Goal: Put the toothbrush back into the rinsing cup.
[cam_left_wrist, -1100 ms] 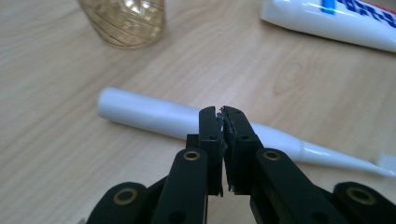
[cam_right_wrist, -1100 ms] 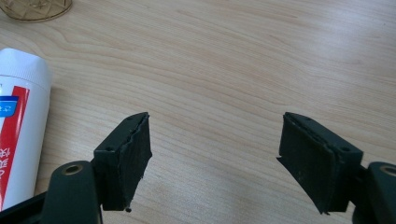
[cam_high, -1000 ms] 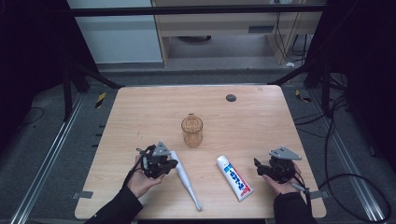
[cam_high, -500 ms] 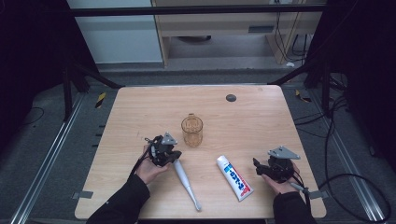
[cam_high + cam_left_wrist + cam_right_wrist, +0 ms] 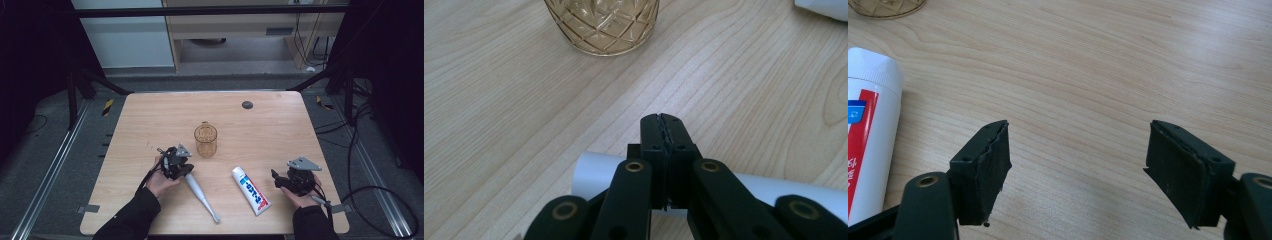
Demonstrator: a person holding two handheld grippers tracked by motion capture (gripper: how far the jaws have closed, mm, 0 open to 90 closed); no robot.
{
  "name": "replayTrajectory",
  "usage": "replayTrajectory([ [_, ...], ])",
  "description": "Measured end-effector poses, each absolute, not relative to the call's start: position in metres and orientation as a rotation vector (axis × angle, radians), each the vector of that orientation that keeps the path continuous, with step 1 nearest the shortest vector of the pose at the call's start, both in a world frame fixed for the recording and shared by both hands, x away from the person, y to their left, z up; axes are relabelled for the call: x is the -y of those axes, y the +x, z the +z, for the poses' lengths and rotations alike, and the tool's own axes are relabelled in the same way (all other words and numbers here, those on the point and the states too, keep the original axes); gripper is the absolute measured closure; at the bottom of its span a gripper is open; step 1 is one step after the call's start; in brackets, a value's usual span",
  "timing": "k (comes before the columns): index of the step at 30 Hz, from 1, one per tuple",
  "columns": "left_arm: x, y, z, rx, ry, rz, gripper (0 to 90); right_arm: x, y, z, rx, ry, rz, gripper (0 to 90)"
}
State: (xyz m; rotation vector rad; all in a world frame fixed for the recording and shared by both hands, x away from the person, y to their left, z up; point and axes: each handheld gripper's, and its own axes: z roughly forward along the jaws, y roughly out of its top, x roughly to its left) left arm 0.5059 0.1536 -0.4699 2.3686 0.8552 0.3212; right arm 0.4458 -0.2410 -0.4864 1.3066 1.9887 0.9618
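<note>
A person sits at a wooden table [image 5: 150,115], forearms in dark sleeves coming in from the near edge, a black two-jaw gripper in each hand. The left gripper [image 5: 176,162] sits at the thick end of a white electric toothbrush [image 5: 200,192], which lies flat on the table and runs diagonally from that gripper toward the near edge, its thin brush end nearest the person. In the left gripper view the jaws are pressed together with no gap between the pads [image 5: 663,145], and the toothbrush [image 5: 594,175] lies crosswise under and behind them rather than between the pads; whether the jaws touch it cannot be told. An amber cut-glass cup [image 5: 205,140] stands upright just beyond this gripper, near the middle of the table. A white toothpaste tube [image 5: 251,190] with red and blue print lies flat between the two hands, well apart from the toothbrush. The right gripper [image 5: 292,181] hovers low near the table's right front corner, just right of the tube. In the right gripper view its jaws stand wide apart with bare wood between them, and the tube's white cap end [image 5: 870,75] lies off to the left. A small dark disc [image 5: 247,104] sits near the far edge.
</note>
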Motion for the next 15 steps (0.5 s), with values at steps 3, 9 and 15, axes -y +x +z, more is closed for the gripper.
replayTrajectory([
  [3,-0.155,0.503,-0.469,-0.847,2.375,0.32,88.6,0.241,0.446,-0.486,-1.988,1.306,0.965,25.6],
  [9,-0.162,0.496,-0.468,-0.849,2.384,0.319,88.9,0.241,0.445,-0.486,-1.986,1.308,0.963,25.6],
  [15,-0.168,0.488,-0.467,-0.854,2.394,0.333,89.0,0.241,0.445,-0.486,-1.988,1.307,0.963,25.6],
])
